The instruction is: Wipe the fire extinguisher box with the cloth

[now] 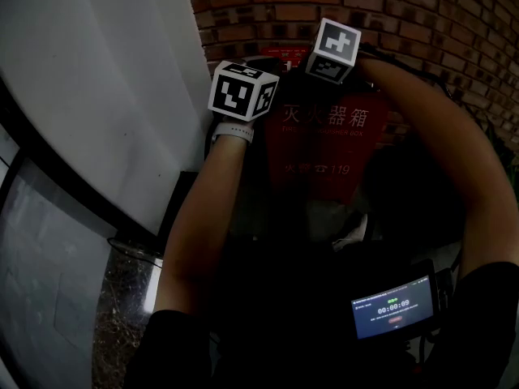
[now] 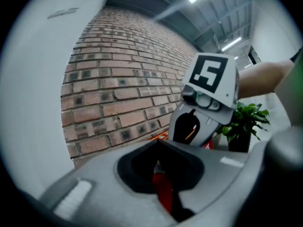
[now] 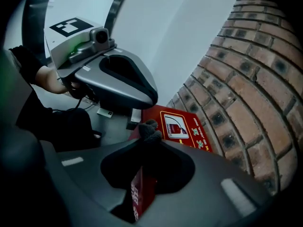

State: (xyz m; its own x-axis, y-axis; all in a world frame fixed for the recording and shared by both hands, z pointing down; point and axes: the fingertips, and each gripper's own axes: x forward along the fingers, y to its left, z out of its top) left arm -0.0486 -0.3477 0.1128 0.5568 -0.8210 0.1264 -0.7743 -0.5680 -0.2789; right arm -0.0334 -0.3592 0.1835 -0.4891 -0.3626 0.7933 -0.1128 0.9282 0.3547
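Cloth (image 3: 149,132), dark and bunched, is sitting pinched between the jaws of my right gripper (image 3: 144,161), poking up past the tips at the centre of the right gripper view. Just under it the red fire extinguisher box (image 3: 183,126) is showing its top label and an edge with white lettering. I cannot tell whether the cloth is pressing on the box.

My left gripper (image 2: 158,163) is hovering just beside the right one, over the same box. Its jaws are sitting drawn together, leaving only a thin slit with red showing through it, and they are gripping nothing I can see.

In the head view, both marker cubes are sitting at the upper centre of the frame, above the box front.

Behind the box a brick wall (image 2: 118,93) is filling the background. A white panel (image 1: 105,79) is taking up the upper left, and a green potted plant (image 2: 244,121) is standing far off at the right of the left gripper view.
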